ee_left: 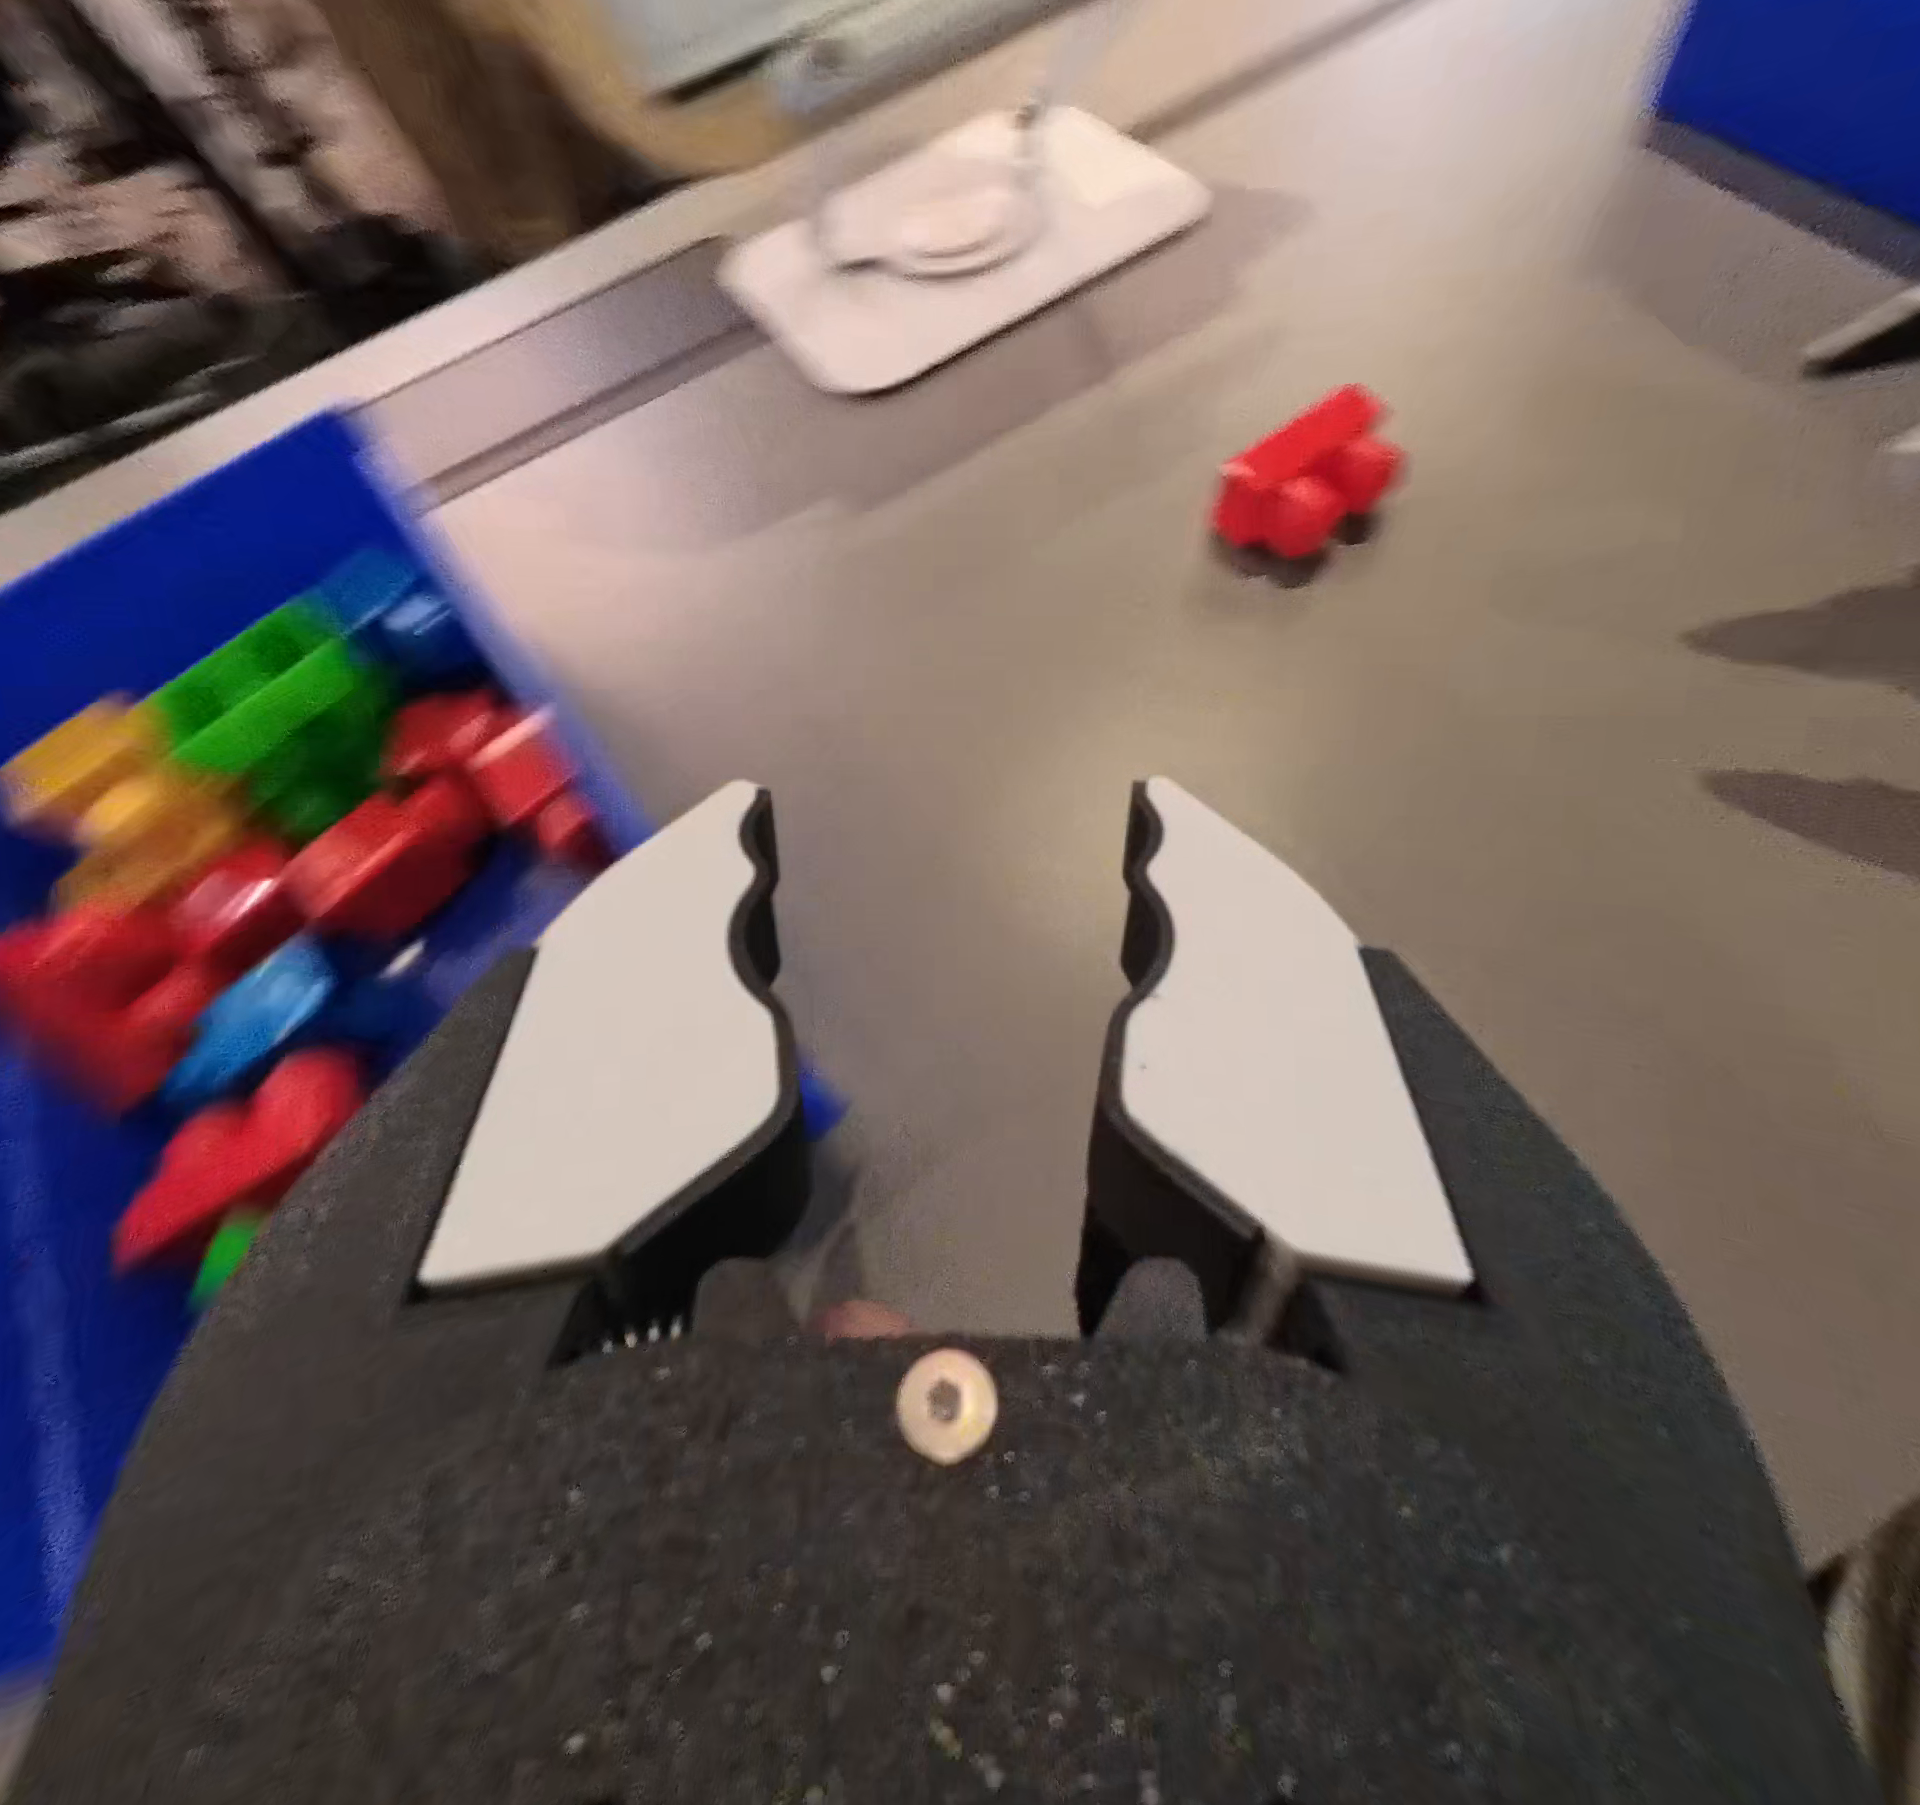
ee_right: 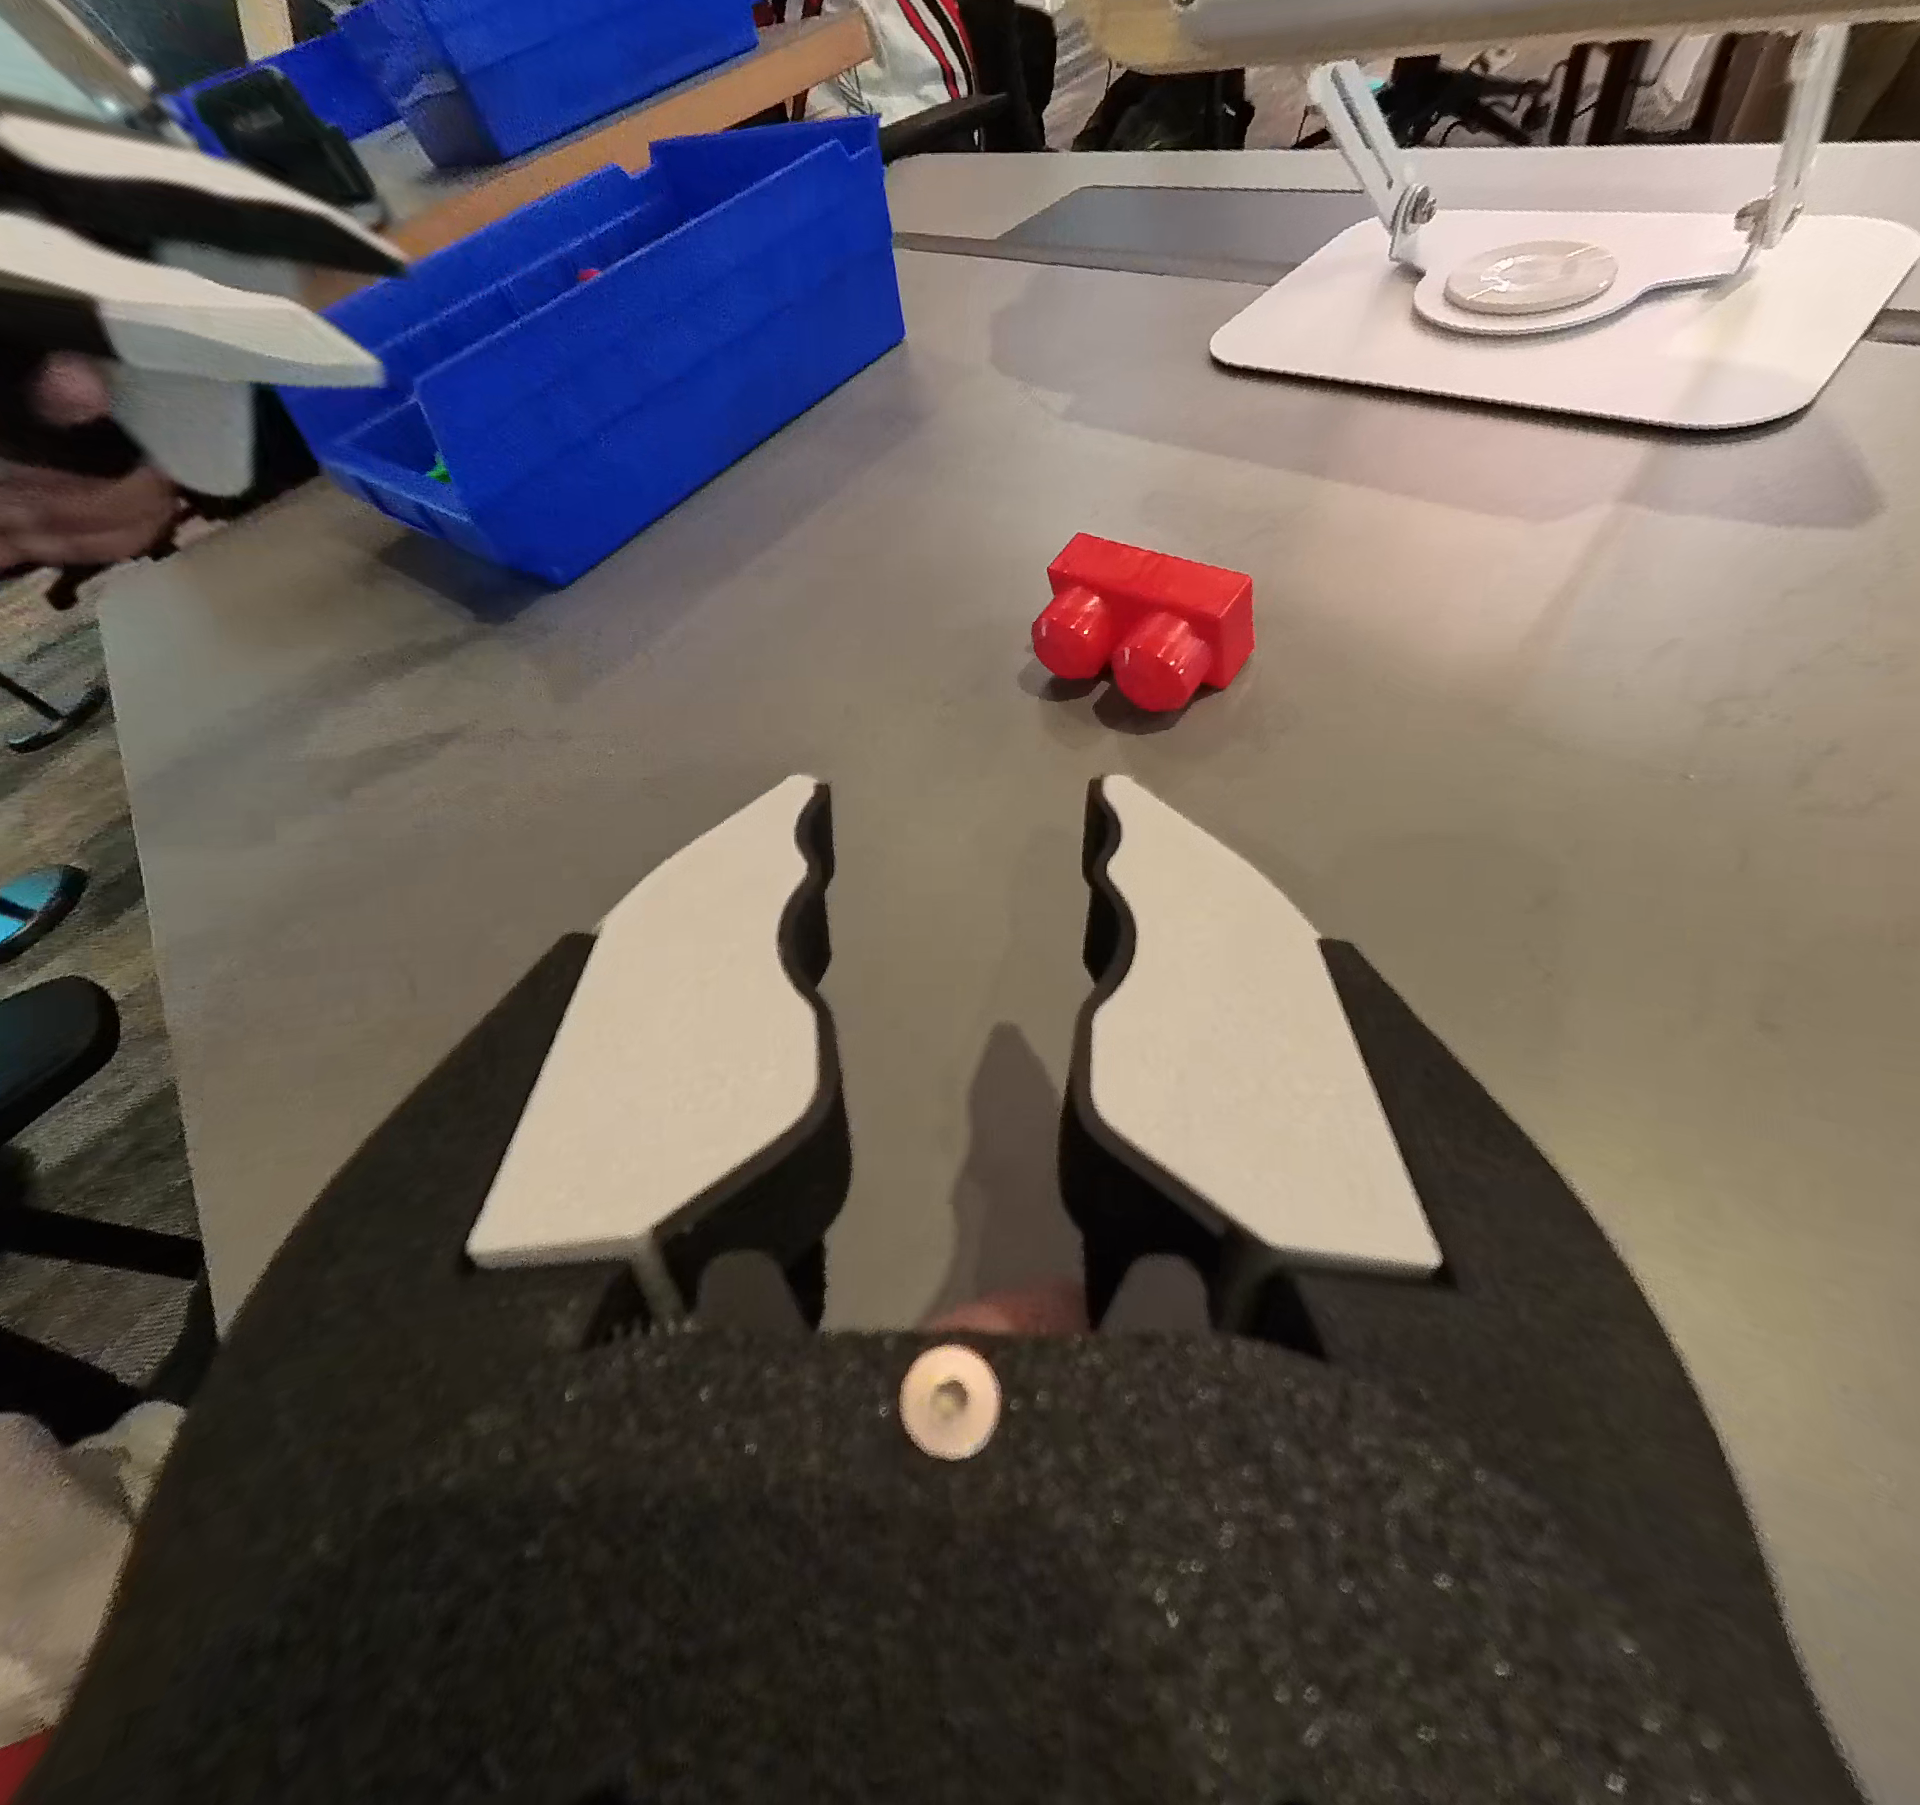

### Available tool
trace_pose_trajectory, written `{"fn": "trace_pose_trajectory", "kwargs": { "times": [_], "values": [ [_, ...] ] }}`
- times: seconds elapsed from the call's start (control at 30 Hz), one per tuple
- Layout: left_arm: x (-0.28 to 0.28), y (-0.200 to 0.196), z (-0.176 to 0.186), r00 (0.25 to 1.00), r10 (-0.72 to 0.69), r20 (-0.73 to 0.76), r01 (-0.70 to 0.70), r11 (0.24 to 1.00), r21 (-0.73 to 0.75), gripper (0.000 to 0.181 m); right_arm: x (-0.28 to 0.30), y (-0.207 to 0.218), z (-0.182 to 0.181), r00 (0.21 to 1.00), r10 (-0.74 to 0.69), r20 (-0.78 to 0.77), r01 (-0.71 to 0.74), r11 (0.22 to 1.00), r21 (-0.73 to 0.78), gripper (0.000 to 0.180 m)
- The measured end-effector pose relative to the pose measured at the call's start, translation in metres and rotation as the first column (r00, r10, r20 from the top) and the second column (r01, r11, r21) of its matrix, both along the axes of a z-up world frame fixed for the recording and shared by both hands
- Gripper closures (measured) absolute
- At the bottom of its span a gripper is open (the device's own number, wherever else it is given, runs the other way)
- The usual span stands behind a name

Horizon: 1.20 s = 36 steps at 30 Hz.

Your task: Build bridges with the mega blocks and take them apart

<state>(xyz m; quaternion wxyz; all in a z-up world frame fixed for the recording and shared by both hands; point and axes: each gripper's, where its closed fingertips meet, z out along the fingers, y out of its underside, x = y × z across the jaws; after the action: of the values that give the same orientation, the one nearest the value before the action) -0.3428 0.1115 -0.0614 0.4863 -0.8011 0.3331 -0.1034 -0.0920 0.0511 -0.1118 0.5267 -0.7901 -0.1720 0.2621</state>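
Grey bench [ee_right: 1455, 872] carries one red block [ee_right: 1148, 621] on its side, studs toward the right tool [ee_right: 957, 799]. Both tools gape empty, the left tool [ee_left: 951, 805] beside a blue bin [ee_left: 208, 529] of blocks.

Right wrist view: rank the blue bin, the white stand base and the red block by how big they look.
1. Blue bin, largest.
2. White stand base, slightly smaller in view; it lies about as far off as the bin, so the order is fairly safe.
3. Red block, clearly smallest, though nearest.
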Motion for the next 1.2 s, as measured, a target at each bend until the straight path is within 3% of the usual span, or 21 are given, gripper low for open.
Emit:
{"fn": "trace_pose_trajectory", "kwargs": {
  "times": [0.1, 0.2, 0.37, 0.47, 0.53, 0.6, 0.7, 0.83, 0.93, 1.2],
  "values": [
    [-0.067, -0.018, -0.007, 0.978, 0.2, 0.059, -0.2, 0.98, -0.009, 0.116, -0.006, 0.001, -0.003, 1.0, 0.014, 0.024, -0.014, 1.0, -0.003, 0.133],
    [-0.094, -0.04, -0.022, 0.971, 0.217, 0.103, -0.214, 0.976, -0.041, 0.116, -0.012, 0.003, -0.005, 0.999, 0.032, 0.041, -0.032, 0.999, -0.003, 0.133],
    [-0.124, -0.035, -0.041, 0.972, 0.234, -0.027, -0.235, 0.97, -0.066, 0.116, -0.017, 0.008, -0.012, 0.998, 0.048, 0.047, -0.047, 0.999, -0.021, 0.133],
    [-0.127, -0.011, -0.024, 0.984, 0.13, -0.123, -0.134, 0.991, -0.023, 0.118, -0.018, 0.01, -0.014, 0.997, 0.055, 0.05, -0.054, 0.998, -0.028, 0.133],
    [-0.127, 0.012, -0.016, 0.968, -0.021, -0.25, 0.015, 1.0, -0.027, 0.121, -0.019, 0.01, -0.014, 0.997, 0.059, 0.048, -0.058, 0.998, -0.027, 0.133],
    [-0.128, 0.039, -0.016, 0.914, -0.184, -0.361, 0.158, 0.982, -0.102, 0.12, -0.019, 0.01, -0.015, 0.997, 0.066, 0.051, -0.064, 0.998, -0.025, 0.133],
    [-0.136, 0.082, -0.025, 0.775, -0.371, -0.512, 0.278, 0.927, -0.252, 0.122, -0.017, 0.01, -0.017, 0.996, 0.064, 0.061, -0.063, 0.998, -0.026, 0.133],
    [-0.152, 0.121, -0.05, 0.572, -0.522, -0.632, 0.284, 0.849, -0.445, 0.122, -0.016, 0.01, -0.021, 0.996, 0.06, 0.065, -0.057, 0.998, -0.036, 0.133],
    [-0.163, 0.14, -0.07, 0.477, -0.576, -0.664, 0.252, 0.813, -0.525, 0.121, -0.016, 0.011, -0.022, 0.996, 0.057, 0.074, -0.054, 0.998, -0.035, 0.134],
    [-0.178, 0.153, -0.106, 0.453, -0.656, -0.603, 0.169, 0.728, -0.665, 0.12, -0.015, 0.012, -0.023, 0.996, 0.06, 0.069, -0.057, 0.997, -0.045, 0.134]
  ]
}}
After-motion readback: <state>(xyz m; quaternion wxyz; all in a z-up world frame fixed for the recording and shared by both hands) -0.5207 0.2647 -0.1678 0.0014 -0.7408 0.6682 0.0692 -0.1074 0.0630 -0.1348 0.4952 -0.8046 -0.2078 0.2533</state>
